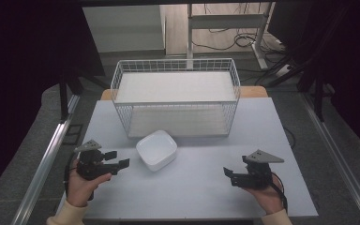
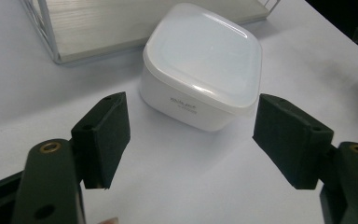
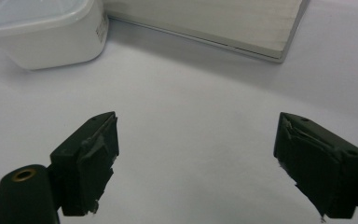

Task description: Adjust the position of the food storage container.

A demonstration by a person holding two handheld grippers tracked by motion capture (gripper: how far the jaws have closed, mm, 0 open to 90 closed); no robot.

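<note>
Nothing has been grasped yet. The white lidded container (image 1: 156, 150) is seen resting on the pale table (image 1: 197, 187), just in front of the wire basket (image 1: 176, 96), and untouched by either tool. The left gripper (image 1: 119, 159) is held just beside it with its jaws spread wide and aimed at it; in the left gripper view the container (image 2: 203, 65) is framed between the two black pads (image 2: 105, 135), though no contact is made. The right gripper (image 1: 229, 176) is kept well apart from it, jaws likewise parted and empty. A grasp is judged to be what is left, and then probably a transfer to the basket (this is only inferred from the layout).

The container is a squat, rounded square of smooth plastic, closed by a translucent, slightly domed lid; small print is visible on its side but cannot be read. The basket is formed of thin white wire mesh, with flat pale boards as shelves. The table surface is matte and plain.
</note>
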